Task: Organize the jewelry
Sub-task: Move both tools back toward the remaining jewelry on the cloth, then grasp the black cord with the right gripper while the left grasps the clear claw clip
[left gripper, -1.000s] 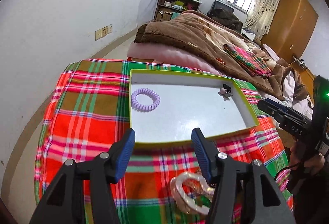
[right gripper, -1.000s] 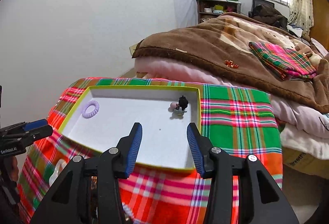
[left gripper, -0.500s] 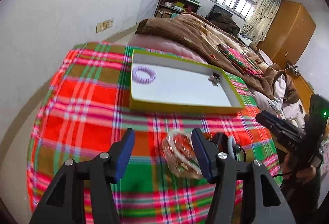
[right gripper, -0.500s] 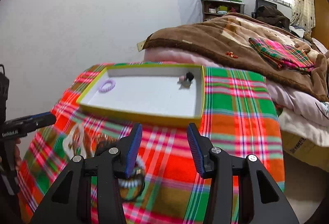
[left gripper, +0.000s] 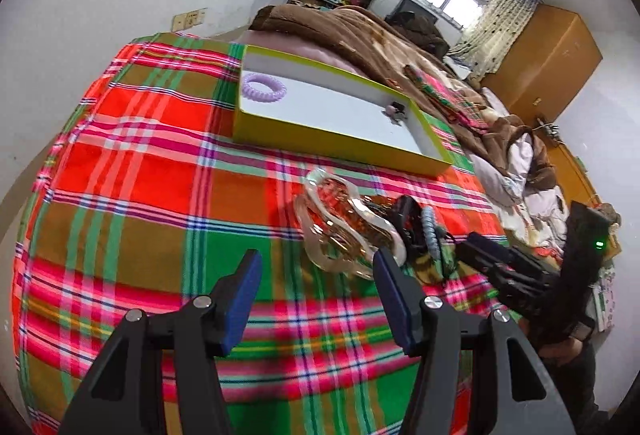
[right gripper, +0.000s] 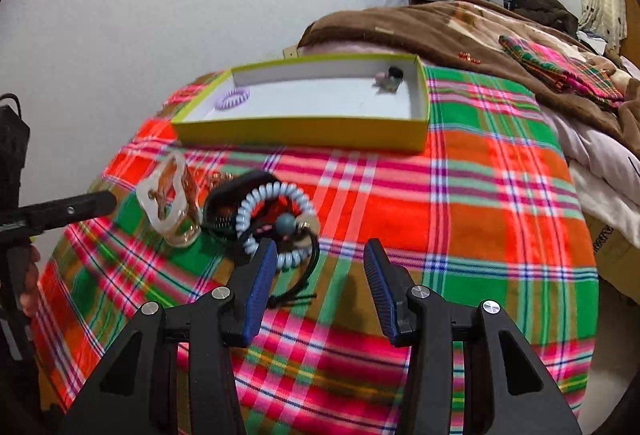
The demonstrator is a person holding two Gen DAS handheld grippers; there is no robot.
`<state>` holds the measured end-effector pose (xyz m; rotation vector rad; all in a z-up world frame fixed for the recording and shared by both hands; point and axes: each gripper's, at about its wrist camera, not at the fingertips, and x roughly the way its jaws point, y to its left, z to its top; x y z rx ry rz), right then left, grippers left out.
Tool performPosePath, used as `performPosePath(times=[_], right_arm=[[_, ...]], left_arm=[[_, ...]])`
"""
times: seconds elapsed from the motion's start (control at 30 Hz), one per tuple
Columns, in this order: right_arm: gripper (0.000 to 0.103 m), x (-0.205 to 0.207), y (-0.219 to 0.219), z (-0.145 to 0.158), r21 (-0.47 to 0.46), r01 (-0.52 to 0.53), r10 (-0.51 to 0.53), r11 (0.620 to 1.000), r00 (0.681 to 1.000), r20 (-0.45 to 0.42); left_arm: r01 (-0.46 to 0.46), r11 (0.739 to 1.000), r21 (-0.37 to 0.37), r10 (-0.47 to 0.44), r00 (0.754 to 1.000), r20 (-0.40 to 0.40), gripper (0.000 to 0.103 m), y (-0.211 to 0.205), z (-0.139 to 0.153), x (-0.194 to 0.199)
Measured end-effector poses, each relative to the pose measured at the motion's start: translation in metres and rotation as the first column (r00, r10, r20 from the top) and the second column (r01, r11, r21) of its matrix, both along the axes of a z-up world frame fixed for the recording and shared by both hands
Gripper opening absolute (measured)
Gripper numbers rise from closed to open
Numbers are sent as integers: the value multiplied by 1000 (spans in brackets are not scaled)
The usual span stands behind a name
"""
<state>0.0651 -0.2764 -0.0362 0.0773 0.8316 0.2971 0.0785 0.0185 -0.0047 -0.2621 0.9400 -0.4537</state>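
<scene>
Plaid cloth (left gripper: 160, 163) under both: L gripper (left gripper: 316, 299) & R gripper (right gripper: 320, 291) spread wide, empty, hovering nr jewelry pile (right gripper: 276, 219).

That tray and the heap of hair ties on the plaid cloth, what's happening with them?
A person holds a two-finger gripper in each hand to sort jewelry into the yellow-green tray. It holds a purple coil hair tie and a small dark clip. A clear hair claw and a pale blue coil tie lie in a pile on the cloth. The left gripper and right gripper hover near the pile, both open and holding nothing.
</scene>
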Motion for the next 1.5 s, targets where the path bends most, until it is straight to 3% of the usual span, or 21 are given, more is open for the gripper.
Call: performPosePath(times=[0.43,0.5,0.8,1.1,1.5], right_arm=[[46,7,0,-10,79,7,-5,997,1000,-28],[34,6,0,-10,84,2,0,996,1000,-22],[8,4,1,-7,85,-11,11,996,1000,0],[4,-2,-7,0,97,7,-10,995,999,39],[4,-16,-25,15,132,32,-45,991,994,98]], left_arm=[[2,1000,-9,-2,1000,-6,60,0,-2,-8],[9,1000,-12,-9,1000,-16,60,-1,-3,-8],[10,1000,-9,-10,1000,-22,60,-8,-1,-9],[-13,999,-41,12,999,-33,60,-13,3,0],[-73,996,58,78,993,-84,60,-36,-8,21]])
